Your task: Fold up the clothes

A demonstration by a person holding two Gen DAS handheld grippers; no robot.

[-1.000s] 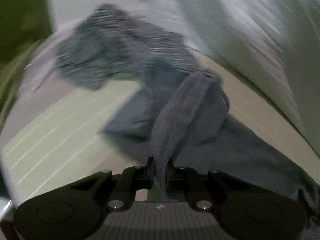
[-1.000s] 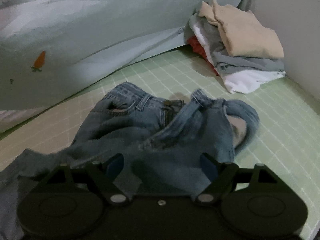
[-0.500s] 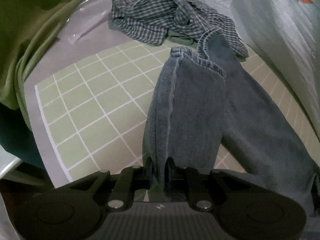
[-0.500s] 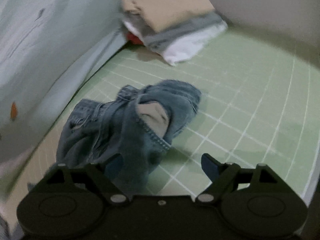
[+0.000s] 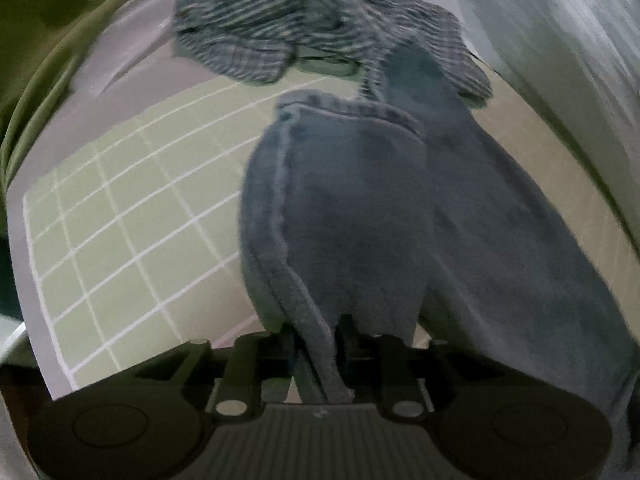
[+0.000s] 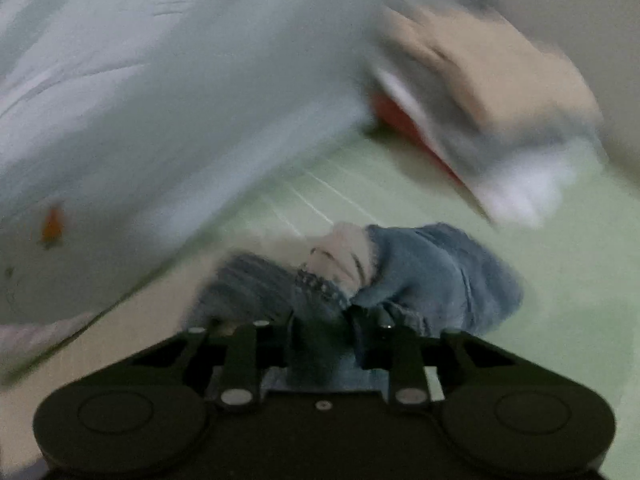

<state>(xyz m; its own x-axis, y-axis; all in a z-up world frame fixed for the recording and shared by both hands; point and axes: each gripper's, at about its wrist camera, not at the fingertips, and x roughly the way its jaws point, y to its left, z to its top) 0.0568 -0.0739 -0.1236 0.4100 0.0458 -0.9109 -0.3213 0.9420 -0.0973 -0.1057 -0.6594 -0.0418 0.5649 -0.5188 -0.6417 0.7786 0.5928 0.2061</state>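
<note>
Motion blur smears most of the right wrist view: the stack of folded clothes (image 6: 492, 112) shows only as beige, grey, white and red streaks, and the grid mat (image 6: 560, 272) loses its lines. The jeans (image 6: 420, 276) are bunched, their shape unclear. In the left wrist view the checked shirt (image 5: 304, 28) is blurred and cut off at the top edge, and the jeans (image 5: 360, 208) run out past the right edge.

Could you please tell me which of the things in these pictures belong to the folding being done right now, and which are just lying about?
In use:
jeans, pinched by the left gripper and the right gripper
green grid mat under them

Lying about:
checked shirt
stack of folded clothes
pale cloth with a carrot print
</note>
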